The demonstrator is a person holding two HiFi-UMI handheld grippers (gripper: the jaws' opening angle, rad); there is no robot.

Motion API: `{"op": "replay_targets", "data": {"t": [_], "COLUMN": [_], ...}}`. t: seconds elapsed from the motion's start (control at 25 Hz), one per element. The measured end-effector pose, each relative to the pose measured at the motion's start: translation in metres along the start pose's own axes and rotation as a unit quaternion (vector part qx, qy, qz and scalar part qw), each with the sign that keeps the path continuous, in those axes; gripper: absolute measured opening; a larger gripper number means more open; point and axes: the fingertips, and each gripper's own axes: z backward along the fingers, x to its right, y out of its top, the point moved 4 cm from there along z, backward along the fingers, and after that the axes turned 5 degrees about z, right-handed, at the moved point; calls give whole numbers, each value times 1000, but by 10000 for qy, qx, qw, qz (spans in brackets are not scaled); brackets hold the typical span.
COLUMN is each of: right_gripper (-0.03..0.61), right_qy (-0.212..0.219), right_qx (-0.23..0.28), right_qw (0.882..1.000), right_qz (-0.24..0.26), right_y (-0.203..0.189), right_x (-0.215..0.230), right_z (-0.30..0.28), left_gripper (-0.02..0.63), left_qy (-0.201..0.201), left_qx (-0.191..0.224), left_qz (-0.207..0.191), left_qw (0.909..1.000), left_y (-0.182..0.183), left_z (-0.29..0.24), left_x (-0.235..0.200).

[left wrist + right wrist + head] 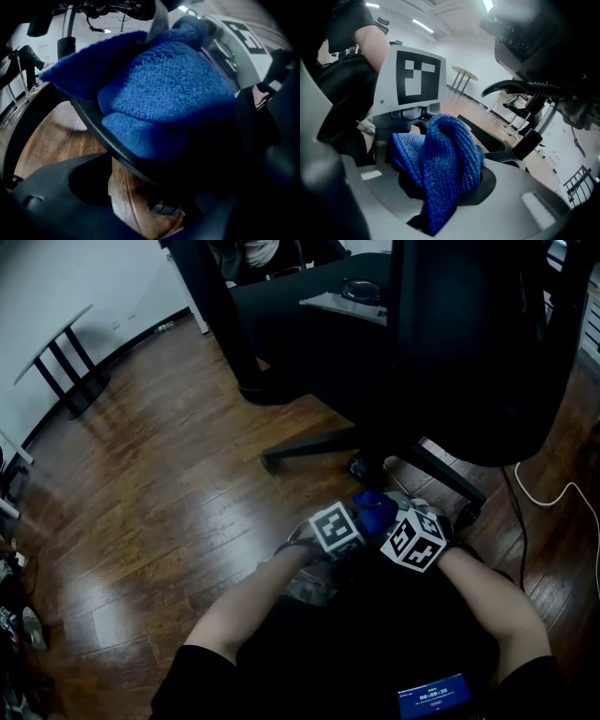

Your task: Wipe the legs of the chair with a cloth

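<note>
The black office chair (469, 352) stands on a wooden floor, one leg (309, 446) spread to the left and another (445, 474) to the right. A blue cloth (375, 510) is bunched between my two grippers just in front of the chair's hub. In the right gripper view the cloth (440, 164) rises out of the grey jaws, and my right gripper (440, 206) is shut on it. My left gripper (150, 197) stands open; the cloth (164, 98) drapes over a black chair leg (93, 122) ahead of it. Each gripper's marker cube faces the other.
A white cable (548, 498) snakes over the floor right of the chair. A caster (467, 514) sits close to my right gripper (398, 521). A small round table (56, 343) stands far left, a dark desk (309, 296) behind the chair. A phone (431, 697) lies on the person's lap.
</note>
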Motion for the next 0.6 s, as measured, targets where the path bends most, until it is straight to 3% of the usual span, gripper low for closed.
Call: {"op": "replay_targets", "data": {"t": [0.12, 0.4, 0.48, 0.6], "right_gripper": [87, 88, 88, 88], "right_qy": [-58, -211, -182, 10], "right_qx": [-79, -300, -143, 232], "right_qw": [9999, 9993, 9996, 9991], "right_qz": [-66, 82, 156, 360], "right_y": [-1, -14, -15, -12], "right_x": [3, 12, 12, 1], "right_z": [0, 10, 28, 52], "left_gripper": [502, 504, 503, 503], "left_qy": [-101, -578, -691, -573], "left_qx": [-40, 385, 412, 411], "left_qz": [80, 291, 72, -664], "left_qw": [9999, 9972, 9967, 9953], "left_y": [2, 21, 26, 27], "left_z": [-2, -14, -13, 1], "left_x": [5, 18, 21, 19]}}
